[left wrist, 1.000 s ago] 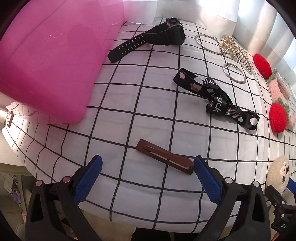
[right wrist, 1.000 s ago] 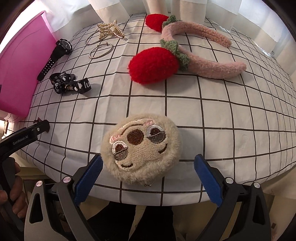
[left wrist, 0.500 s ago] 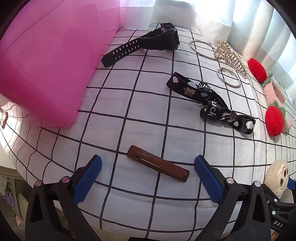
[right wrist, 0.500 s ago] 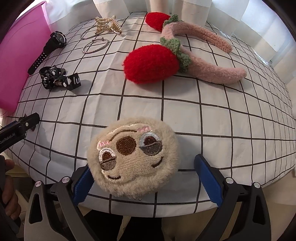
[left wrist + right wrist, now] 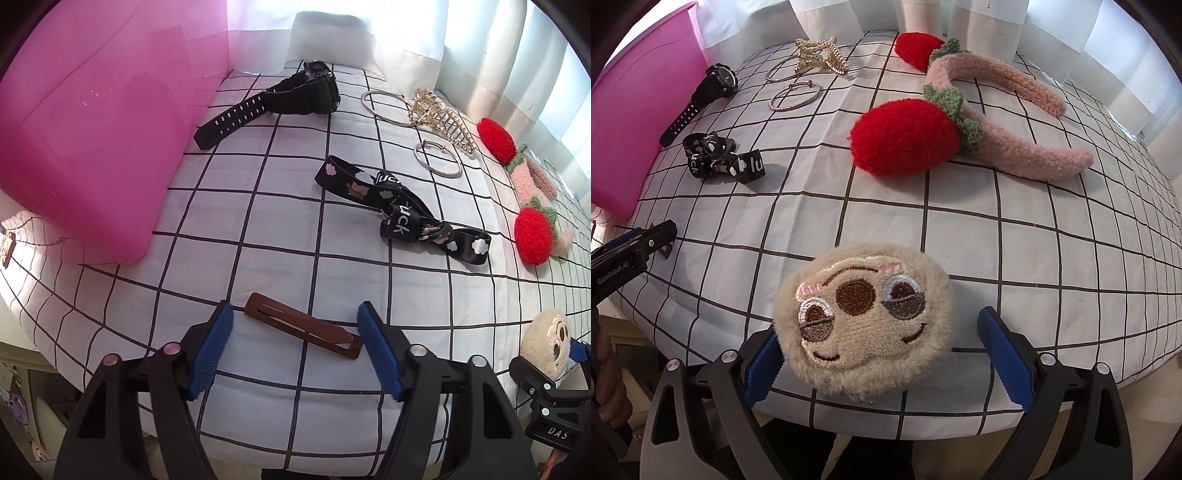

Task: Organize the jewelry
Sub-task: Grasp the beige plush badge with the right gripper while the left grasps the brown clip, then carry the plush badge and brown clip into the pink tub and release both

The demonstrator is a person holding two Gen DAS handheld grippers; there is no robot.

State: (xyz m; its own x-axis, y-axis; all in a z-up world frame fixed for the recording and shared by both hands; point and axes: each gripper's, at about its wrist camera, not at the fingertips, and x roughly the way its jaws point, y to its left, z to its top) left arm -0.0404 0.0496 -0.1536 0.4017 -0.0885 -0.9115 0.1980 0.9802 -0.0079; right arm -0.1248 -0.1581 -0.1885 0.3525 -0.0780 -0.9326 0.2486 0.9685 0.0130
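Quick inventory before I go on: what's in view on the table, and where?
Bin: 1, pink, far left.
Watch: 1, black, beside bin.
Bangles: 2, silver, far centre.
Claw clip: 1, gold, by bangles.
Ribbon strap: 1, black printed, centre.
Hair clip: 1, brown, near edge.
Strawberry headband: 1, pink and red, far right.
Plush sloth face: 1, beige, near edge.
Tablecloth: 1, white grid.
Left gripper: open around hair clip.
Right gripper: open around plush.

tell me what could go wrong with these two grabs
The brown hair clip lies flat and thin between the open left gripper fingers, so they may slide over it or bunch the checked cloth. The plush sloth face sits at the table edge; the open right gripper could nudge it off.
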